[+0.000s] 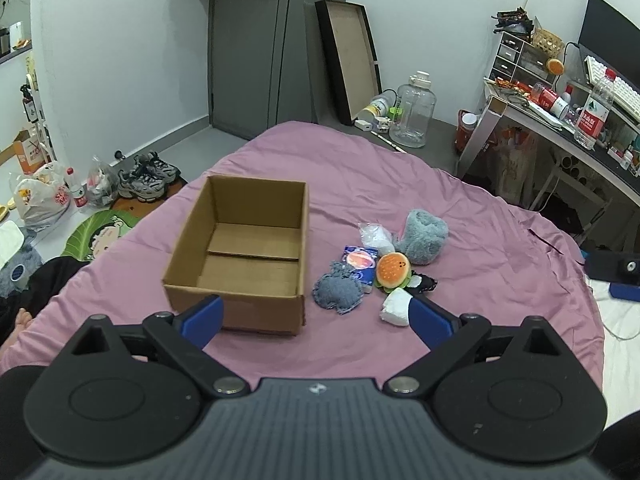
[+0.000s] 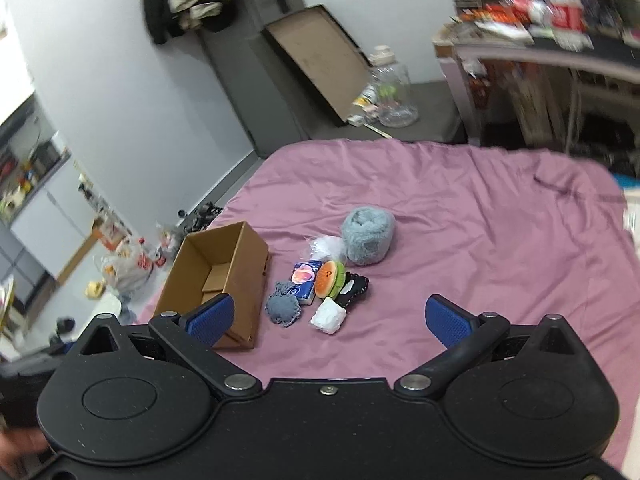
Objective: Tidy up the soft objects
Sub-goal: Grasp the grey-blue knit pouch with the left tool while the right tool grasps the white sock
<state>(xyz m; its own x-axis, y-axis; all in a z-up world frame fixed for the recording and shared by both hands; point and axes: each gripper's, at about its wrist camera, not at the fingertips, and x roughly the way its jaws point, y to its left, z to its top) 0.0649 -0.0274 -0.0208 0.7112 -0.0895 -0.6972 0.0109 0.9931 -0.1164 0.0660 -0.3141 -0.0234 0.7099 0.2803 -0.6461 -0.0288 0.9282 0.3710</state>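
Left gripper point(image 1: 316, 318) and right gripper point(image 2: 330, 316) gape wide, holding nothing.

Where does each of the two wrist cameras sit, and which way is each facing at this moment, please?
Left wrist: on the left gripper, above the pink bed's near edge, facing the empty cardboard box head-on; its open blue fingers show.
Right wrist: on the right gripper, further right, facing the soft-item pile, box off to the left; open blue fingers show.
Shared: bed, box, burger plush, fluffy grey roll.
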